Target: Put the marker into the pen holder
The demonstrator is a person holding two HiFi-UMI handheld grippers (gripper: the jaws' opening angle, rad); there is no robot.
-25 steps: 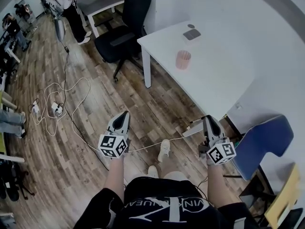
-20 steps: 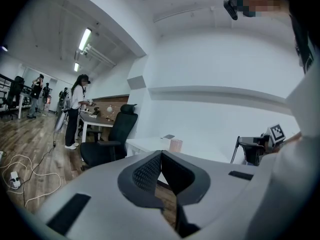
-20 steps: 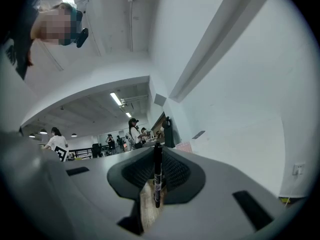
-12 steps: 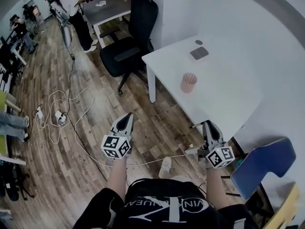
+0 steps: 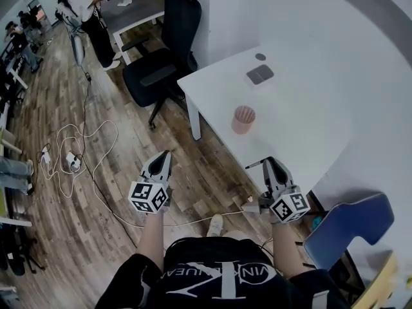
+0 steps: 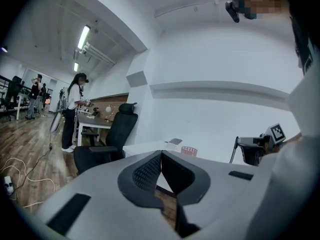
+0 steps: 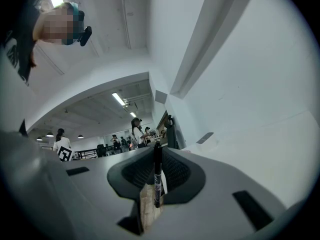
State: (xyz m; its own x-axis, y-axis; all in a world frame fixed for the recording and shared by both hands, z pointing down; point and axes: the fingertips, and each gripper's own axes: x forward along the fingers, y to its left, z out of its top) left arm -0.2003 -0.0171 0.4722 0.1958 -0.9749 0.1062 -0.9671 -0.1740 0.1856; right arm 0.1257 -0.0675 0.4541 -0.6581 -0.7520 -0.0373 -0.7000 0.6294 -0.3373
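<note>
The small pink round pen holder [image 5: 243,119] stands near the front edge of the white counter [image 5: 302,108]. A bump from the thin black marker [image 7: 157,179] could tip it over or knock it down onto the wooden floor [image 5: 64,237]. The marker could also slip, because the right gripper [image 5: 268,164] pinches it at just one small spot and it sticks out sideways. Both grippers are held low in front of the person, over the floor, and the right one is close to the counter's near edge. The left gripper [image 5: 163,156] has its jaws pressed together with nothing in them.
</note>
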